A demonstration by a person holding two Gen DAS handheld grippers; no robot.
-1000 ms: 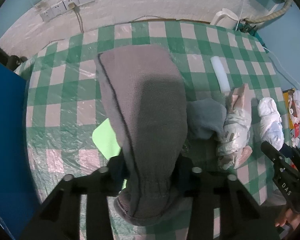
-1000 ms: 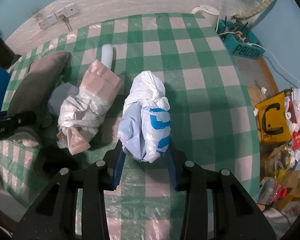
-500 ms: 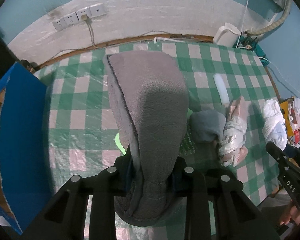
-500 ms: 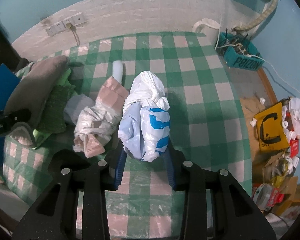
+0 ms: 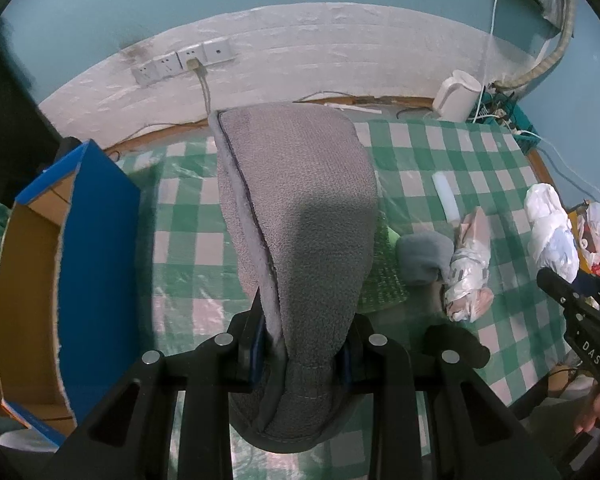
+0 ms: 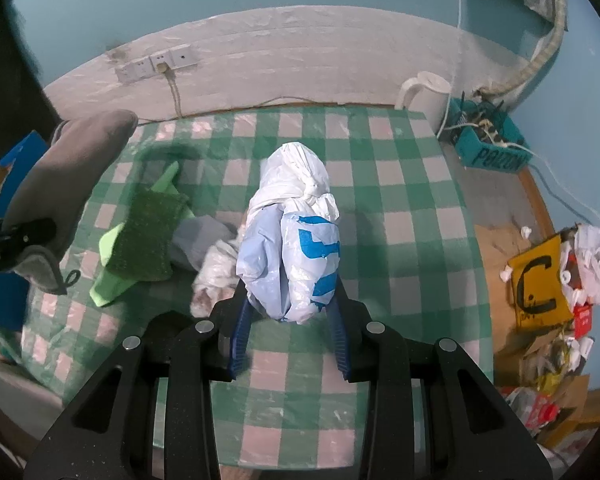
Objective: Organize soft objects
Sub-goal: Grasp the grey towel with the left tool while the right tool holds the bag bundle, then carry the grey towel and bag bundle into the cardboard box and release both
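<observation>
My left gripper (image 5: 302,354) is clamped on the narrow end of a grey mitt (image 5: 296,208), holding it in the air over the desk (image 5: 188,236). My right gripper (image 6: 290,316) pinches the bottom of a knotted bag bundle (image 6: 292,228), also clear of the cloth.

The mitt is held low with most of its bulk standing above the fingers, so I judge that a quick swing toward the blue box (image 5: 96,264) on my left could make it flop over or slide out. The box wall stands close, and the mitt's broad top may catch its edge. The bag is slick plastic and only its lower folds are pinched, so it could slip free. A sponge (image 6: 146,236), a grey cloth (image 6: 198,242) and a wrapped bundle (image 5: 470,268) lie near below; a low pass could drag them.
</observation>
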